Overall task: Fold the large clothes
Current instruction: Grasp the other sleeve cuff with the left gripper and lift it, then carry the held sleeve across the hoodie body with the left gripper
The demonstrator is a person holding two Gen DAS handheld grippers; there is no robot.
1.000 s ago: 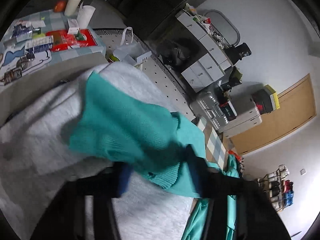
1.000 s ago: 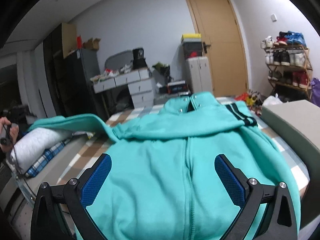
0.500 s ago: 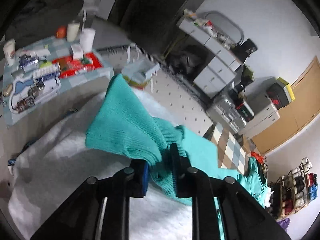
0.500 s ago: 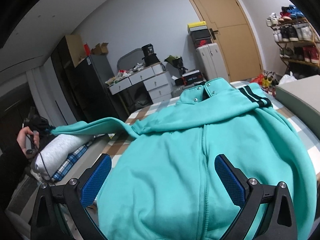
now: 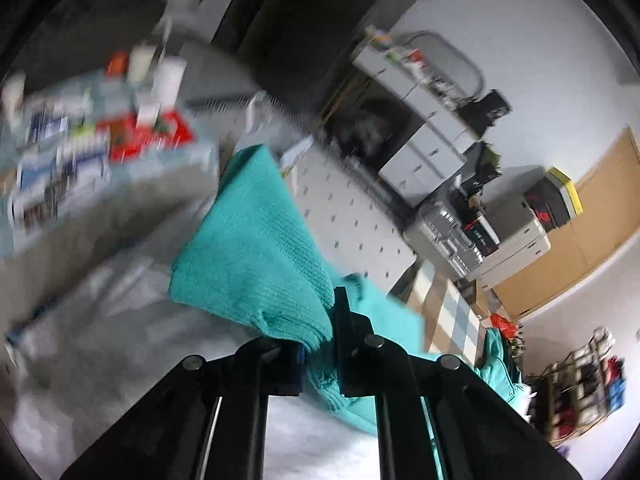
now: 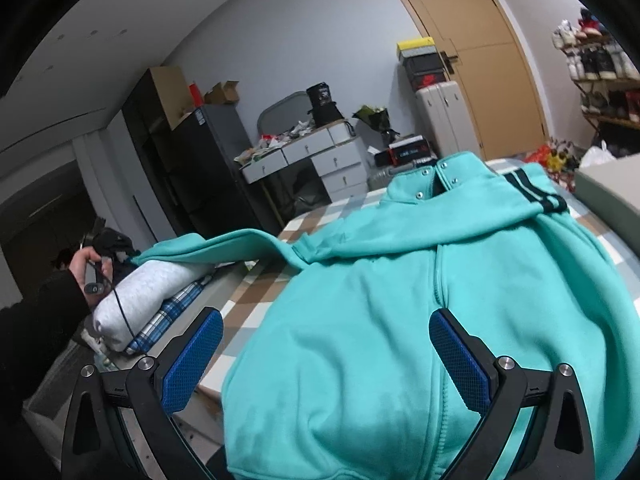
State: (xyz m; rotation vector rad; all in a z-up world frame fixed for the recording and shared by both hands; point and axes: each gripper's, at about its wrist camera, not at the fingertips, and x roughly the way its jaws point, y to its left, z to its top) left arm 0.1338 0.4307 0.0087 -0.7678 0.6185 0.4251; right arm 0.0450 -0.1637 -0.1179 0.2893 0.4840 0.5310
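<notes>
The left gripper [image 5: 318, 344] is clamping the ribbed cuff [image 5: 256, 256] of a teal jacket [image 6: 420, 300] — its jaws are drawn nearly together with the knit bunched between them, and the cuff is fanning out past the fingertips. Below the cuff a grey-white blanket [image 5: 100, 320] is lying spread. From the right wrist view, the sleeve [image 6: 224, 246] is stretching out sideways from the jacket's shoulder toward the person's left hand [image 6: 90, 270], passing over a rolled white pillow [image 6: 148, 296] at the bed's edge.

The right gripper [image 6: 326, 360] is standing wide open, holding nothing; its blue pads [image 6: 192, 364] are sitting either side of the jacket's lower front, with the zip line running up between them, nearer the right pad. Whether the pads are touching the cloth cannot be told.

The jacket is lying front-up on a checked bed cover [image 6: 260, 292], collar [image 6: 434, 178] with snap buttons at the far end, and a dark-striped cuff [image 6: 532, 198] is lying folded across the upper right of the chest.

Beyond the bed a white set of drawers [image 6: 316, 160] with clutter on top, a silver suitcase [image 6: 444, 120] and a wooden door [image 6: 472, 48] are standing along the far wall — the left view is motion-blurred, and a cluttered side table [image 5: 92, 148] is showing in it only as a smear.
</notes>
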